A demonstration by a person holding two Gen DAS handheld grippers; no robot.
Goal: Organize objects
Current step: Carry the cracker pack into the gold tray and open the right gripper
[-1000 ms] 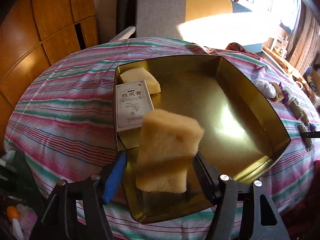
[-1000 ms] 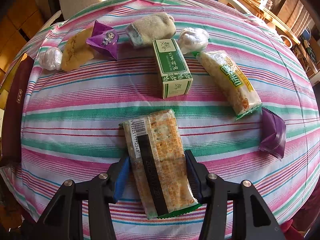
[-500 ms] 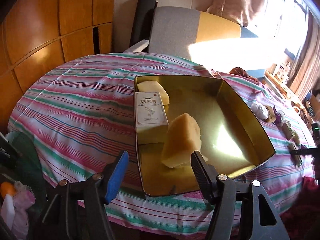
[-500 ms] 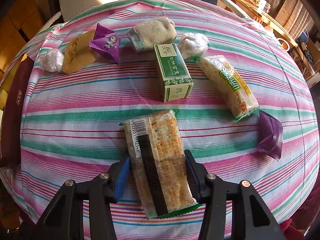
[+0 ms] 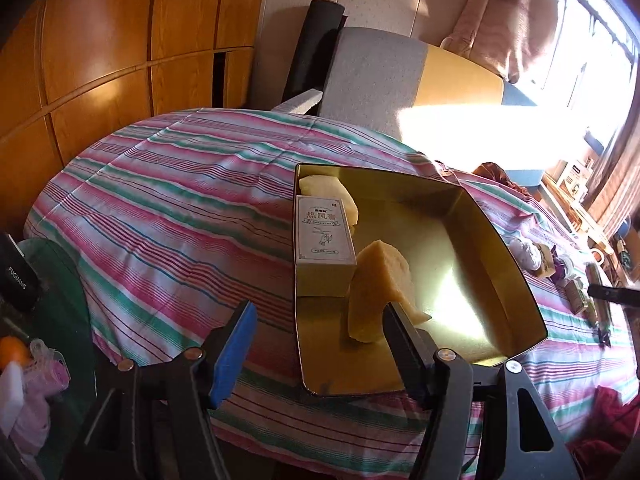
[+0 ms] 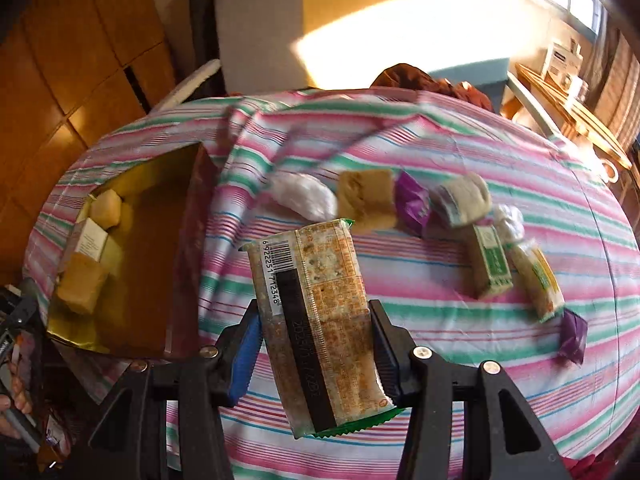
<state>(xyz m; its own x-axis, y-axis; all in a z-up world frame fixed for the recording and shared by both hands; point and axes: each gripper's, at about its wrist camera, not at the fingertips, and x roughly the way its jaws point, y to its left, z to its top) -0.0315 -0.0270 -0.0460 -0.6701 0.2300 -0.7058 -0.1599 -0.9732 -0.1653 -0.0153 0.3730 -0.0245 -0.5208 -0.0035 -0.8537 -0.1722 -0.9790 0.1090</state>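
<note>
My right gripper (image 6: 316, 312) is shut on a clear packet of crackers (image 6: 320, 280), held up above the striped tablecloth (image 6: 400, 320). To its left lies the open gold tin (image 6: 188, 264). In the tin are a white box (image 5: 322, 232), a yellow sponge (image 5: 328, 192) behind the box, and a second yellow sponge (image 5: 376, 284) leaning on the box's near end. My left gripper (image 5: 316, 312) hangs over the tin's near corner. Its jaws are opening, with nothing between them.
Loose on the cloth to the right are a white bundle (image 6: 304, 196), a tan pad (image 6: 366, 196), a purple sachet (image 6: 412, 200), a rolled cloth (image 6: 464, 198), a green box (image 6: 490, 264) and a snack packet (image 6: 538, 280). A chair (image 5: 376, 76) stands behind the table.
The left gripper let go of the sponge into the tin and drew back and up. The right gripper lifted the cracker packet off the cloth and swung left towards the tin.
</note>
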